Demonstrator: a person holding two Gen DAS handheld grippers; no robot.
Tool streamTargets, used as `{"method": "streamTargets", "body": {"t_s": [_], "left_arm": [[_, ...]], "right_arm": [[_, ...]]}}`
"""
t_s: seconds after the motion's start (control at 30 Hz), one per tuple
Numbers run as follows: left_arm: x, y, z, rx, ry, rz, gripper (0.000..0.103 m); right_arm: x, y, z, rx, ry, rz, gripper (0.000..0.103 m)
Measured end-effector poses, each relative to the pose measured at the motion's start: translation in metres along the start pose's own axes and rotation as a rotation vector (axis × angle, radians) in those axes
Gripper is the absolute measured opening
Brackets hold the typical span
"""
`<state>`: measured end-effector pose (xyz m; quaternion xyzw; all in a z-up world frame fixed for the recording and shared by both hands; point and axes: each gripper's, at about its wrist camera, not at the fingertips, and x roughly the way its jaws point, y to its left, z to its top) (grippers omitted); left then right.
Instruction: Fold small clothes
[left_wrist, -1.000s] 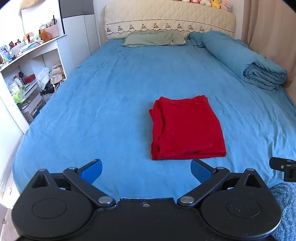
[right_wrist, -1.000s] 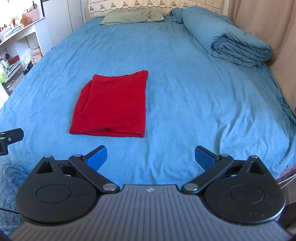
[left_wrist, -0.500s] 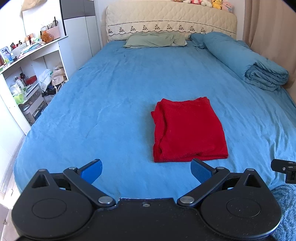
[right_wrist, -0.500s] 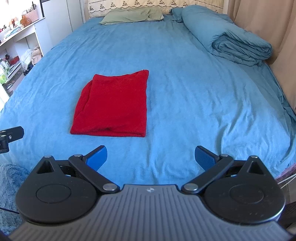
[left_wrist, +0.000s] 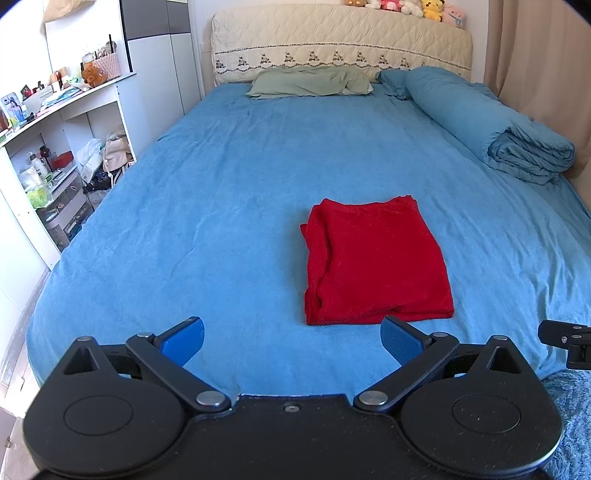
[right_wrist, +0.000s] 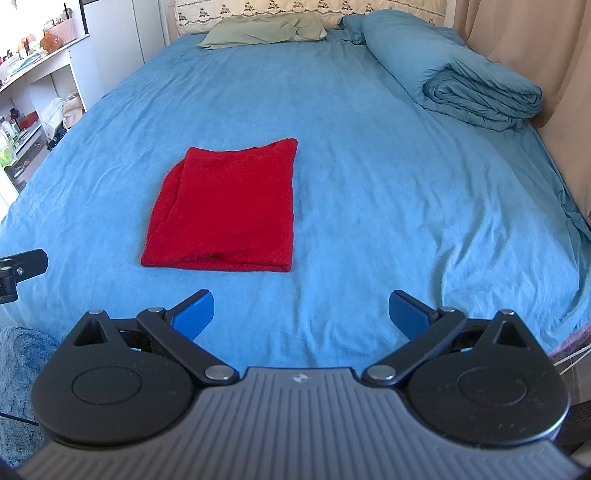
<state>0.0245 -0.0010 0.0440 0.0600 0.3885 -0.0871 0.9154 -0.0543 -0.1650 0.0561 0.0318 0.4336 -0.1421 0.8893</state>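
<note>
A red garment (left_wrist: 373, 258) lies folded into a flat rectangle on the blue bed sheet (left_wrist: 221, 206). It also shows in the right wrist view (right_wrist: 229, 206). My left gripper (left_wrist: 291, 339) is open and empty, held back from the garment's near edge. My right gripper (right_wrist: 301, 314) is open and empty, back from the garment and to its right. Neither gripper touches the cloth.
A rolled blue duvet (left_wrist: 495, 125) lies along the bed's right side and a green pillow (left_wrist: 310, 81) at the headboard. White shelves (left_wrist: 55, 147) with clutter stand left of the bed. A curtain (right_wrist: 554, 55) hangs at the right. A fuzzy blue rug (right_wrist: 18, 373) lies below the bed's edge.
Both grippers have pulled back and tilted up slightly, so the garment sits a little lower in both views. The garment itself has not moved. Both grippers stay open.
</note>
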Motion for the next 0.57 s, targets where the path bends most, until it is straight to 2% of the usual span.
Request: {"method": "streamTargets", "body": {"t_s": [0.57], "left_arm": [[-0.0012, -0.0065, -0.0023, 0.022, -0.026, 0.021, 0.103]], "right_arm": [[-0.0021, 0.0000, 0.0002, 0.007, -0.003, -0.004, 0.103]]}}
